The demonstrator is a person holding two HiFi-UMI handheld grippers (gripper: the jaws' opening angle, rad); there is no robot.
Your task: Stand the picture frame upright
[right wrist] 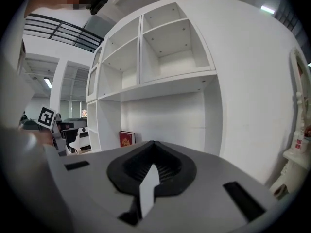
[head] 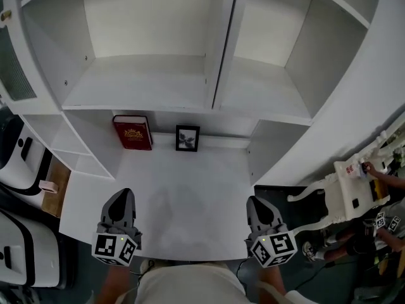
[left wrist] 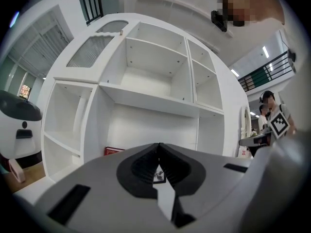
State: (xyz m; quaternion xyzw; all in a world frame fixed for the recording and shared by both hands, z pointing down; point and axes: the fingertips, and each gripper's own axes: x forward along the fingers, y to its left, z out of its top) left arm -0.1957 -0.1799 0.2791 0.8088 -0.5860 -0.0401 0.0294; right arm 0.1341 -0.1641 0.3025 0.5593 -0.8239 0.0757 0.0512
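A small black picture frame (head: 187,138) stands upright against the back wall of the white desk surface (head: 183,195), facing me. Through the slit between the left jaws, the left gripper view shows a sliver of that frame (left wrist: 158,174). My left gripper (head: 122,202) is shut and empty, near the desk's front left edge. At the front right, my right gripper (head: 257,207) is likewise shut and holds nothing. Both stay well back from the frame.
A red book (head: 133,132) stands left of the frame at the back; the book (right wrist: 127,138) also shows in the right gripper view. White shelf compartments (head: 145,81) rise above and at both sides. A white ornate table (head: 345,185) and a person's hand stand to the right.
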